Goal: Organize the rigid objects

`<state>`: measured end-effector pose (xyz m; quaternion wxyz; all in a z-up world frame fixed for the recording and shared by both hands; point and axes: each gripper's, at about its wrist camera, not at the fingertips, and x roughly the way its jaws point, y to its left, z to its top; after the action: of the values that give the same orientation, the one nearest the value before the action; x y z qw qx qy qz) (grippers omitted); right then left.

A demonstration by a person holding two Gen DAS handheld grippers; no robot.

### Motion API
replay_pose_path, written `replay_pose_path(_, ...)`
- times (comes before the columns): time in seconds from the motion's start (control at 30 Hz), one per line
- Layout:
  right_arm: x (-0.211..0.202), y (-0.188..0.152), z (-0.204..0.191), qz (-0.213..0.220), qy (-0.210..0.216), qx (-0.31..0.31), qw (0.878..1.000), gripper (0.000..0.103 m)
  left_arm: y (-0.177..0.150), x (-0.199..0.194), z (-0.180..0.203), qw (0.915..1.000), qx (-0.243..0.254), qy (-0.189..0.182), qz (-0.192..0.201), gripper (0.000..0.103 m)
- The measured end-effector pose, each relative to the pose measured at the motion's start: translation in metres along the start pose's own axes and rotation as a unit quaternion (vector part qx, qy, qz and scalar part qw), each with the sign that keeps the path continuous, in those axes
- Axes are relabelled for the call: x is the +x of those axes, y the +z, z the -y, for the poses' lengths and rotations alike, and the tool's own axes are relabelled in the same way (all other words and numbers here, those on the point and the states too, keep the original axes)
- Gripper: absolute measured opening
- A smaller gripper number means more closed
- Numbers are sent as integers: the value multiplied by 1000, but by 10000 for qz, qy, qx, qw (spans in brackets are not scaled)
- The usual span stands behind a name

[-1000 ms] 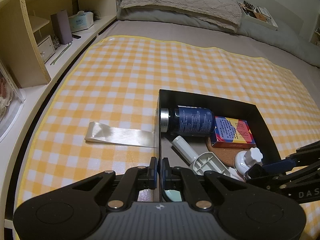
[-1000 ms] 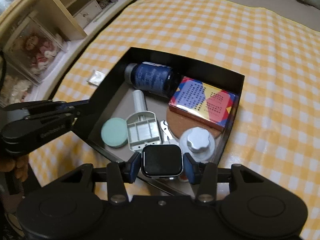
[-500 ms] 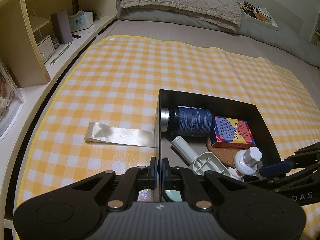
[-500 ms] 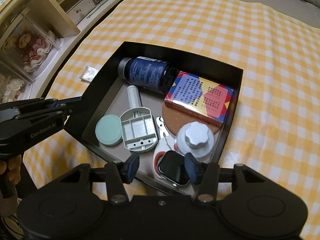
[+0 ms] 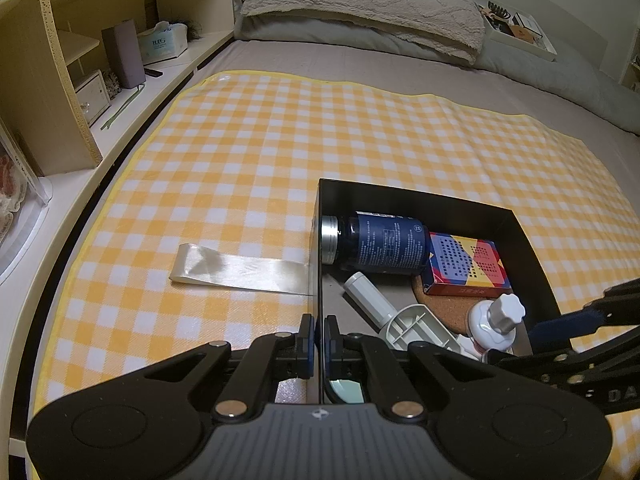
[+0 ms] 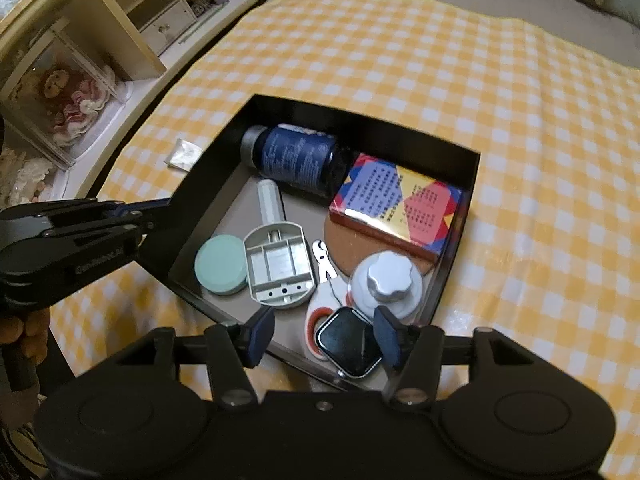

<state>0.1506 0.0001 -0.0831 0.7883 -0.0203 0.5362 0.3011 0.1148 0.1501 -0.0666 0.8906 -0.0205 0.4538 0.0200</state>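
Note:
A black open box (image 5: 416, 196) sits on a yellow checked cloth. My left gripper (image 5: 319, 336) is shut on its left wall, also visible in the right wrist view (image 6: 160, 204). Inside lie a blue bottle (image 6: 298, 158), a colourful card pack (image 6: 396, 204), a cork coaster (image 6: 344, 248), a white knob-capped jar (image 6: 386, 282), a mint round tin (image 6: 220, 264), a grey plastic tray piece (image 6: 278, 268) and a white tube (image 6: 270, 200). A black smartwatch (image 6: 348, 342) rests in the box's near corner. My right gripper (image 6: 324, 336) hangs over it, jaws opening, pads clear of the watch.
A shiny clear strip (image 5: 236, 268) lies on the cloth left of the box. Wooden shelves (image 5: 80, 80) with small items run along the left. A pillow (image 5: 360, 0) lies at the far end. A person's hand (image 6: 20, 332) holds the left gripper's handle.
The right gripper let go of the smartwatch, which dropped into the box's near corner, and its jaws spread wider. The left gripper kept its hold on the wall.

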Motion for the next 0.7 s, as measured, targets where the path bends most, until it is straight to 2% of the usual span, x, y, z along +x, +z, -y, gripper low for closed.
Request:
replay_pose_path(0.37,-60,-6,-11,813,76,-262,9963,65,0,0,0,10000,-3,-3,0,5)
replay_pose_path(0.7,-110,-39,-14,1629,76,-268,9862,69,0,-1,0,10000,-5,2,12,5)
